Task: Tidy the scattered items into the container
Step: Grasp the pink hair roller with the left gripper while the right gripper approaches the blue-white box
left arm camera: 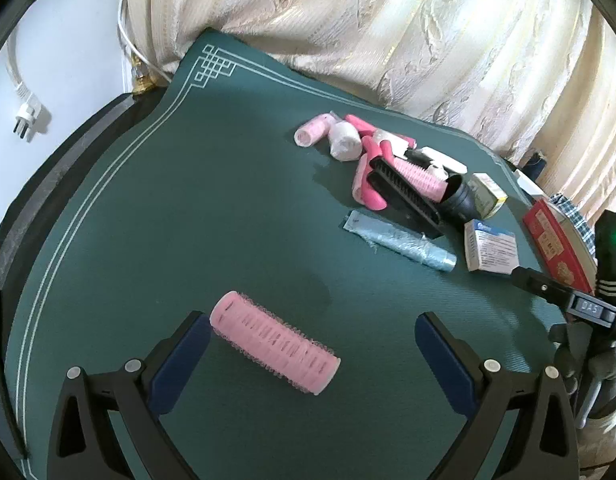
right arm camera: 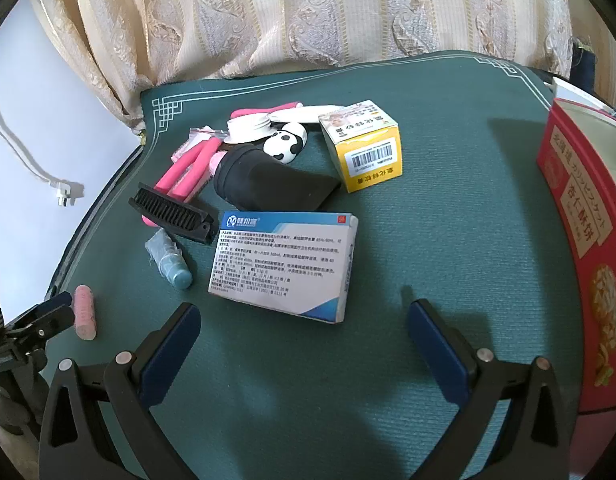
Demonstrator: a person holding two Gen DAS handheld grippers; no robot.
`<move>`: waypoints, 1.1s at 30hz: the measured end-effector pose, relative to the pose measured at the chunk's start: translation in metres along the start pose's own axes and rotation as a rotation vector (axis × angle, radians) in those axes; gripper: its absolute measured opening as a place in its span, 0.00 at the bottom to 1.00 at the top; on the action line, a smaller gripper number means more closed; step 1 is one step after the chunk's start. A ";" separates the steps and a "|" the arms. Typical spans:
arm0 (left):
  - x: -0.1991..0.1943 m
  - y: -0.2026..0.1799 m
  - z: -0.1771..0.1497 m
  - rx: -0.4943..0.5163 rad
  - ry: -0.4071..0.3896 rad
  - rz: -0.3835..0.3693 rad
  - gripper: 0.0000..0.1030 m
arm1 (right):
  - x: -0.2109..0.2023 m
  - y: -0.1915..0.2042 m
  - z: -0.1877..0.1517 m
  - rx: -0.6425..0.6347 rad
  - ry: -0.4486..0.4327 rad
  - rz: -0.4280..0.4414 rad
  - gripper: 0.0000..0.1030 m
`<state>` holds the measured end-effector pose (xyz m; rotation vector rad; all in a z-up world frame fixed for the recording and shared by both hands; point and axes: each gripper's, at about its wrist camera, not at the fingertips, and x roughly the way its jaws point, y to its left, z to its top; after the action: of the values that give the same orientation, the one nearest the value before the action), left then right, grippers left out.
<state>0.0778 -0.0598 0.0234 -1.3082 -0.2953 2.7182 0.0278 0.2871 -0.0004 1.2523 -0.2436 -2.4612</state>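
While the pink hair roller lies on its side on the green mat covering the tabletop, the left gripper hangs over it with its fingers spread wide, the roller lying between them close to the left one, gripped by neither. Farther back sits a heap of scattered things: more pink rollers, a black comb, a blue tube and small boxes. The right gripper is wide open too, holding nothing, just short of the blue-and-white box. A yellow box stands behind, and the red container sits at the right edge.
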 end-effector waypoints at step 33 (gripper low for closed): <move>0.024 0.004 -0.001 0.397 0.098 0.002 1.00 | 0.001 0.004 -0.002 -0.031 0.010 -0.041 1.00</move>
<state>0.0634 -0.0587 0.0033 -1.3119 0.2437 2.5238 0.0295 0.2833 -0.0012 1.2690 -0.1780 -2.4829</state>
